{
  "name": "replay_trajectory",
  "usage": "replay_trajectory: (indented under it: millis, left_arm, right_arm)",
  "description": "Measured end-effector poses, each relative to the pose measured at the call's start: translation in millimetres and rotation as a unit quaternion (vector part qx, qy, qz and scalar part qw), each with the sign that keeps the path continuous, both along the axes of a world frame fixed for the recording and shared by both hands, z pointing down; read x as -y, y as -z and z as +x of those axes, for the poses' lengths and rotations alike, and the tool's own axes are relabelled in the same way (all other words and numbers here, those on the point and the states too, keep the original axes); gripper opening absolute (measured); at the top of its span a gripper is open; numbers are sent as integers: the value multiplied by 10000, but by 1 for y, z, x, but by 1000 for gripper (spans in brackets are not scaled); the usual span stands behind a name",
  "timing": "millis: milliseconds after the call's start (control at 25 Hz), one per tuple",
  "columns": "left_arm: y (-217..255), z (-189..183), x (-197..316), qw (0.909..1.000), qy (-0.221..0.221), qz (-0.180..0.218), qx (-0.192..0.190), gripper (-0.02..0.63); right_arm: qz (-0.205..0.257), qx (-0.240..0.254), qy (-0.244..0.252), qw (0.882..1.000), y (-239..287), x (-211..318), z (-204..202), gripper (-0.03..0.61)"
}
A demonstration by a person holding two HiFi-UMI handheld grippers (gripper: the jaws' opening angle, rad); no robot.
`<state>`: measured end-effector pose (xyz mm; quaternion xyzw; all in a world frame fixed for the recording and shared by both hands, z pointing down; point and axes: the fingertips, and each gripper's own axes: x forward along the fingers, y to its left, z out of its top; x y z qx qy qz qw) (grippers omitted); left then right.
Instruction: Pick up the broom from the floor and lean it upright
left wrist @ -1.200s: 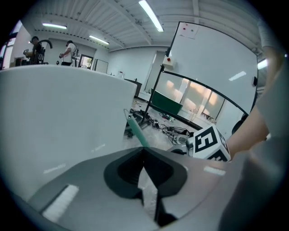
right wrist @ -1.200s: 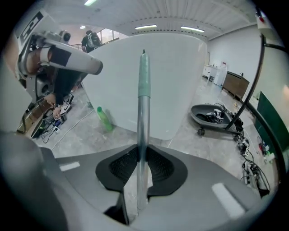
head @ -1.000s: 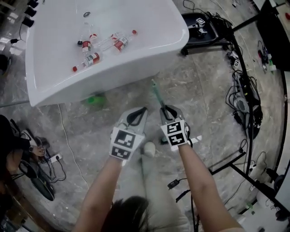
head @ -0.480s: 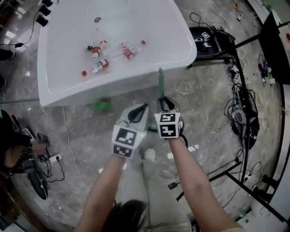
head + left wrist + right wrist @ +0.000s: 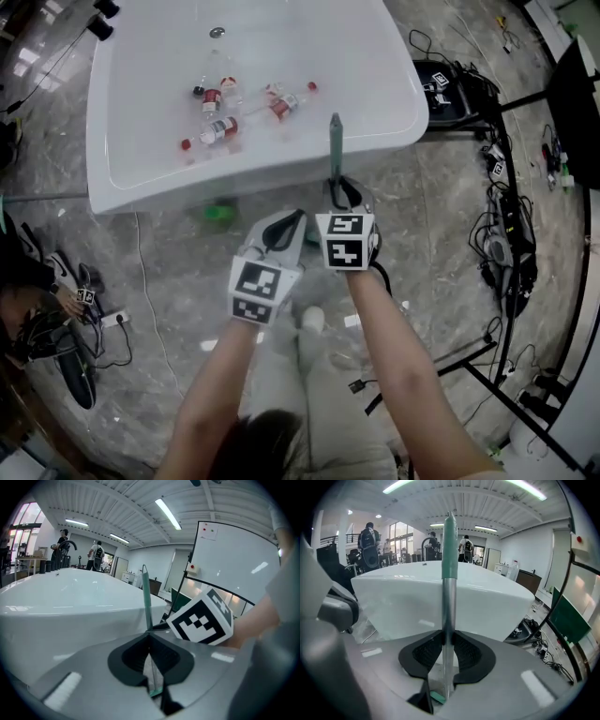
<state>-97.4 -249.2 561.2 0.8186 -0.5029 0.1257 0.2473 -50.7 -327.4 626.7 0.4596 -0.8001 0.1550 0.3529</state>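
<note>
Pinching slim metal broom pole (image 5: pixel 449 588), green-tipped; right hand-held gripper (image 5: pixel 446 633), ribbed pads (image 5: pixel 425 652).

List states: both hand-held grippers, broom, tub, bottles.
broom: handle near upright in front of the tub, held; contact with the tub cannot be told.
right hand-held gripper: shut on the broom handle.
left hand-held gripper: jaws together, nothing gripped.
tub: no water visible.
bottles: lying on their sides in the tub, caps on.
</note>
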Motion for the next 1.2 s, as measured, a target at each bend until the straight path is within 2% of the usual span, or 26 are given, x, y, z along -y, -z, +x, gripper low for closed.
replay_trajectory:
  millis: [360,480,640,880,1000,1040,1160,1200]
  left_arm:
    - [-2,-9,2,9999,143,-92,-3,0]
    - [-2,-9,1,9998,154,-126,-59,0]
    - [0,-5,2,9997,193,-128,-93,0]
    - [18,5,2,9998,161,-81,-96,0]
    - [41,8,2,9999,133,9,-59,0]
    - [49,9,2,9999,136,60,-67,0]
    - [73,11,-2,9996,179,177,-135,0]
    - [81,11,-4,9995,184,208,-160,0]
  right_arm:
    - [-28,-77,211,9997,-4,4,0,89]
    - [-15,-44,312,9995,-3,5,-2,169]
    - [49,-19,520,9986,5,2,-4,221]
    - [-26,242,547,9982,35,-15,8,233]
    - [48,464,526,9975,65,-26,16,187]
    - [110,521,527,9972,77,-31,19,155]
    - [184,681,571,9959,105,-48,25,3]
    - [165,789,629,9948,115,-56,24,3]
